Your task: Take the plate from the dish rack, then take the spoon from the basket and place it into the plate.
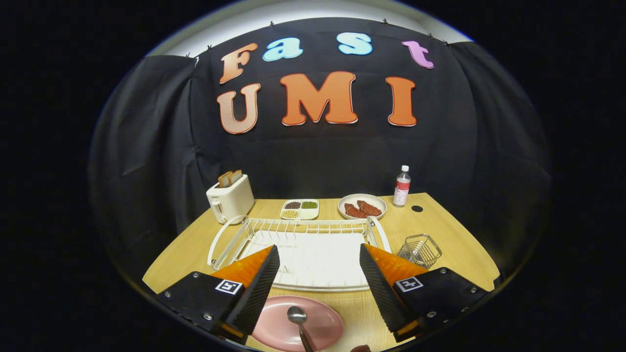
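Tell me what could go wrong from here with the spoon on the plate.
1. The spoon lies on the pink plate between the open tool's fingers, its handle running off the near rim; a bump could tip it off.
2. The plate sits close to the table's near edge, so a nudge might slide it off.
3. Pulling back carelessly, a finger could catch the rack just ahead.

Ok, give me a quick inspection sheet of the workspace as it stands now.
Surface: wooden table, dry.
Job's things: spoon lies in pink plate between the fingers; dish rack and wire basket hold nothing I can make out.
Clutter: toaster with bread, divided tray, plate of food, bottle, beyond the rack.
Grippers: gripper open, touching nothing.
Cables: nothing seen.
Surroundings: black cloth wall.
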